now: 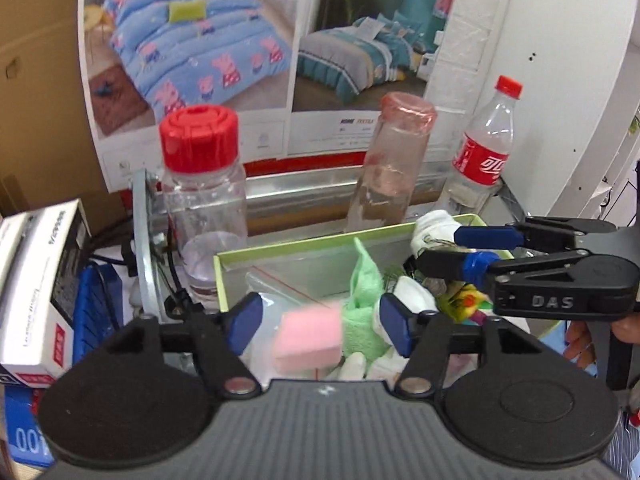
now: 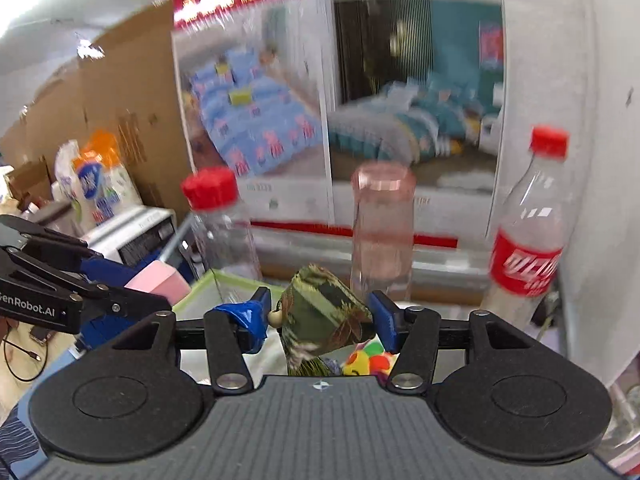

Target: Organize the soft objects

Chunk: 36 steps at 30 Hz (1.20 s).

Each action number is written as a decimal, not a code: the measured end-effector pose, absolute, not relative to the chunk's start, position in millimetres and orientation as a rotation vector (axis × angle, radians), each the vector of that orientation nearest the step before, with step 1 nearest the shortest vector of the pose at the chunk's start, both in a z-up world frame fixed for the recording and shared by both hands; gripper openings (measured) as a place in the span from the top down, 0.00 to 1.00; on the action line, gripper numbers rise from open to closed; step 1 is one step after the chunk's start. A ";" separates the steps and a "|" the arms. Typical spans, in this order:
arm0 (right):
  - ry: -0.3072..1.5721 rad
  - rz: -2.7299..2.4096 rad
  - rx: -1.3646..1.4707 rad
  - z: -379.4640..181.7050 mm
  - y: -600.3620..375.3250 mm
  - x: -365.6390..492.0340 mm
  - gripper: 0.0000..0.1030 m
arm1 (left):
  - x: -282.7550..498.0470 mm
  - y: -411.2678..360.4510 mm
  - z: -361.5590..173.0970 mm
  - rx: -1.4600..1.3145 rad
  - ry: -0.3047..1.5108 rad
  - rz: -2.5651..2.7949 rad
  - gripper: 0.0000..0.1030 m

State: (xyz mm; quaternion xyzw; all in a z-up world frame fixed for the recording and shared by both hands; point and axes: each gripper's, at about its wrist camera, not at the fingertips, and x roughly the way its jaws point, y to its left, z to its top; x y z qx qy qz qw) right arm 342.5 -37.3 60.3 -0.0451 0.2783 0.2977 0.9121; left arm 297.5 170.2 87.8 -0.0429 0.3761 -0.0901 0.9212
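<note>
Three bottles (image 1: 202,200), one pink sponge (image 1: 309,338)

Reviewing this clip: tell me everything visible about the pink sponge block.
The pale pink rectangular foam sponge block looks soft and matte, with squared edges, slightly blurred. It sits tilted between the left gripper's blue pads, which stand apart from its sides, above the light green open box. Whether it rests on the clear zip bag cannot be told. The right wrist view shows one corner beside those fingers.
</note>
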 end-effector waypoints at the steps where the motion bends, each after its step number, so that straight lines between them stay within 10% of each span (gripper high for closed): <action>1: 0.609 0.611 -0.081 55.4 -36.1 346.5 0.59 | 298.2 171.9 85.7 -0.097 0.772 -0.189 0.38; 36: 0.440 0.468 -0.057 91.9 -119.1 156.2 0.44 | 80.3 131.3 157.2 -0.106 0.480 -0.046 0.20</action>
